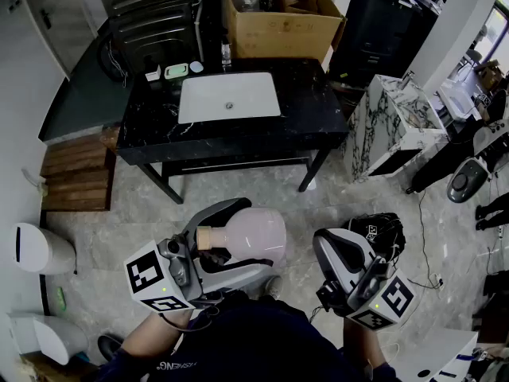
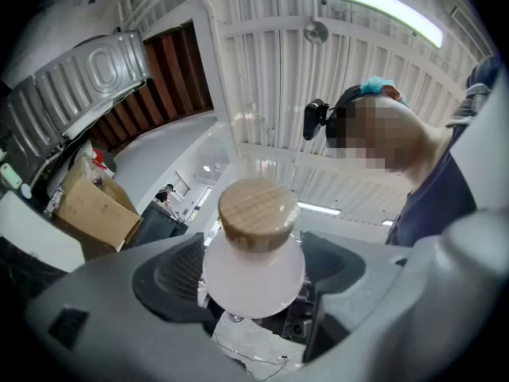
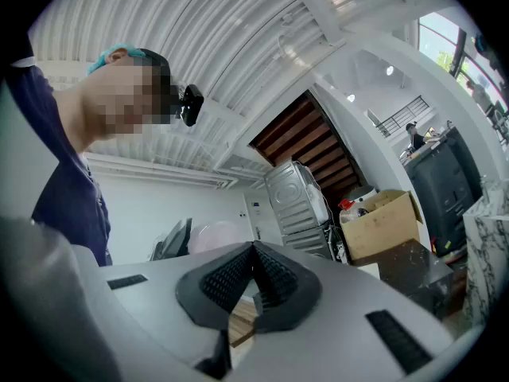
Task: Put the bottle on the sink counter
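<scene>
A pale pink bottle (image 1: 253, 233) with a round wooden cap (image 1: 210, 238) lies sideways between the jaws of my left gripper (image 1: 256, 241), held in the air above the floor. In the left gripper view the bottle (image 2: 254, 273) fills the gap between both pads, cap toward the camera, so my left gripper (image 2: 254, 270) is shut on it. My right gripper (image 1: 324, 243) hangs to the right of the bottle, shut with nothing in it; its pads meet at the tip (image 3: 254, 250). The black sink counter (image 1: 310, 106) with a white basin (image 1: 229, 96) stands ahead.
On the counter are a faucet (image 1: 226, 54) and small dishes (image 1: 176, 71); behind it stands a cardboard box (image 1: 278, 14). A marbled cabinet (image 1: 398, 122) is at the right, wooden planks (image 1: 75, 173) and a white bin (image 1: 36, 249) at the left. A black device with a cable (image 1: 380, 228) lies on the floor.
</scene>
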Motion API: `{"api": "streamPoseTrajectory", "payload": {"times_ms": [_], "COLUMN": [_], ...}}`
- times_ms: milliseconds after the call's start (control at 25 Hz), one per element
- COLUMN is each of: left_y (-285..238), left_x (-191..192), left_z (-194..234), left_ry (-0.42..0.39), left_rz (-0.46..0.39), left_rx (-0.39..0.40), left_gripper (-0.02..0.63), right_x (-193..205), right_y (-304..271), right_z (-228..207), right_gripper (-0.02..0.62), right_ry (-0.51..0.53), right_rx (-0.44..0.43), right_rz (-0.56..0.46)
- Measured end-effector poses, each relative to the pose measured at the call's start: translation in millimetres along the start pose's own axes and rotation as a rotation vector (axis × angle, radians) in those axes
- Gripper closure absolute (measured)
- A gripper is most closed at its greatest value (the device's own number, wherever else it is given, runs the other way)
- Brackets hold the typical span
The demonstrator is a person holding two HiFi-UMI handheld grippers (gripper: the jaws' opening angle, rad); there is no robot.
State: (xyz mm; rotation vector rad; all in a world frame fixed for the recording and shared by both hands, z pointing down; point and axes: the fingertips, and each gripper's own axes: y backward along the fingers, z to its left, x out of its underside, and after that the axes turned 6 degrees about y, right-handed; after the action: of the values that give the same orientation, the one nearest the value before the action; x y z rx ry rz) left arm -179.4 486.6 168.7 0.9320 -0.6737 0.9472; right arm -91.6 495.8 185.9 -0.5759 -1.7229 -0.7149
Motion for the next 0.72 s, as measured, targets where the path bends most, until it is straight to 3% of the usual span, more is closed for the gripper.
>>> {"api": "streamPoseTrajectory", "payload": {"times_ms": [720], "left_y": [-23], "left_x": [19], "left_z": [-6], "left_ry": [0.001], "left_rz": [-0.005], "left_rx": [-0.021], "left_gripper": [0.227], "right_x": [-6], "right_y": [21], "right_z": [-14], "right_gripper": [0.569], "right_ry": [-0.032], "right_rx": [-0.043], "right_rz": [-0.035]}}
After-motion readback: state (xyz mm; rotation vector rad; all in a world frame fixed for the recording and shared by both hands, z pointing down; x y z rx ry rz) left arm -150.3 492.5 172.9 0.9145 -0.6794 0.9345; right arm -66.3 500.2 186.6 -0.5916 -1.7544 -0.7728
